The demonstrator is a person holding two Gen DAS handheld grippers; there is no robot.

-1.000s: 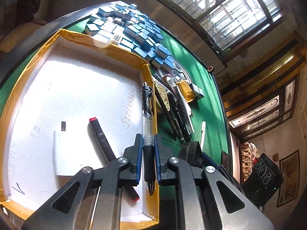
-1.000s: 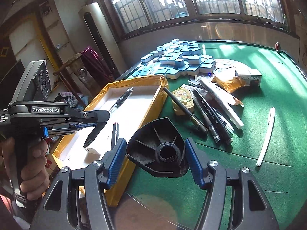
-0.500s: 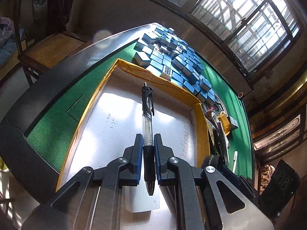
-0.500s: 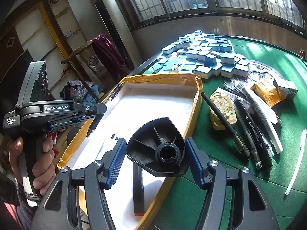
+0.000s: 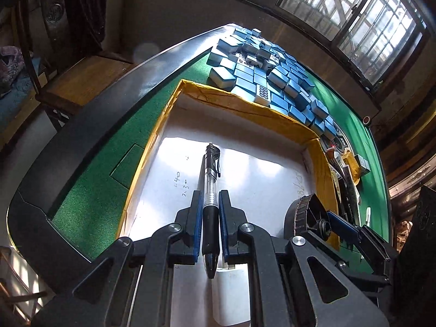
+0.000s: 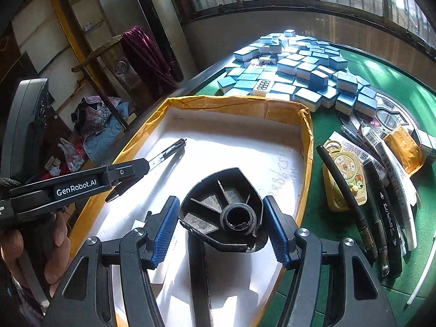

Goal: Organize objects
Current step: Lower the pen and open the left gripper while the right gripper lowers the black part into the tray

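Note:
My left gripper [image 5: 209, 199] is shut on a black pen with a clear barrel [image 5: 210, 179], whose clip end points away over the white floor of the yellow-rimmed box [image 5: 245, 100]. The right wrist view shows that gripper [image 6: 122, 171] and the pen [image 6: 169, 150] low over the left half of the box [image 6: 234, 103]. My right gripper [image 6: 221, 200] has its blue pads pressed on a black fan-shaped plastic piece [image 6: 220, 190], held above the near part of the box. A black marker [image 6: 196, 272] lies in the box under it.
A heap of blue-backed mahjong tiles [image 6: 299, 68] sits just beyond the box on the green felt. Right of the box lie several pens and markers [image 6: 381, 204], a yellow tin [image 6: 346, 179], packets and a white stick [image 6: 422, 272]. The table's black rim [image 5: 81, 125] runs along the left.
Both grippers have moved left with their loads. The pen went from the box's right wall to over its floor; the black piece went from over the green felt to above the box.

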